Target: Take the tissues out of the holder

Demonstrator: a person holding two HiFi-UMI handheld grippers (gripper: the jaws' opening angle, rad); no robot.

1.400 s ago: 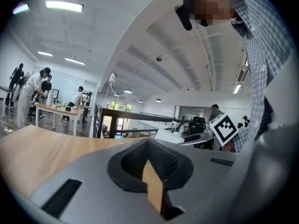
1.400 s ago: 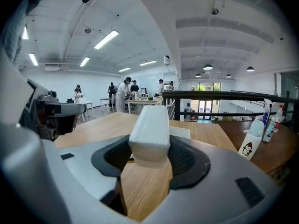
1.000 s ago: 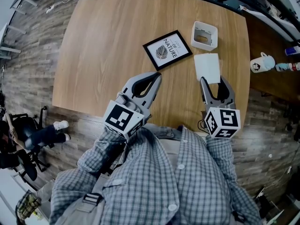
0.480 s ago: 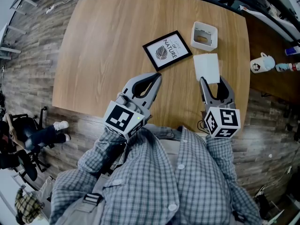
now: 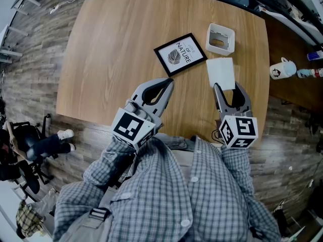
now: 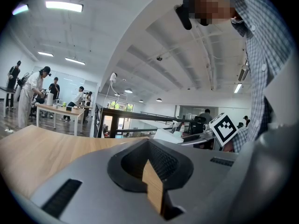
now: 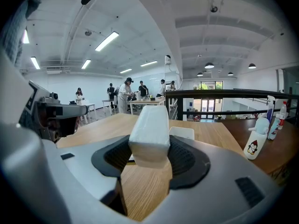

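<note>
1. The right tongs (image 5: 228,91) are open wide and squeeze the tissues (image 5: 220,72), just on the near side of the holder (image 5: 220,38).
2. The left tongs (image 5: 168,83) are closed on nothing.
3. There is open worktop (image 5: 111,44) on the left. The right edge is close.

floor: grey wood planks (image 5: 30,84) | furniture: wooden table (image 5: 111,34), darker desk (image 5: 287,39) | light: ceiling strip lamps (image 7: 107,41)

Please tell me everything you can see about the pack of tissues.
The pack of tissues is a white, soft-looking rectangular block with rounded edges. It sits clamped at its near end between the two jaws of the right hand-held gripper, sticking forward over the wooden table, apart from the white holder.
</note>
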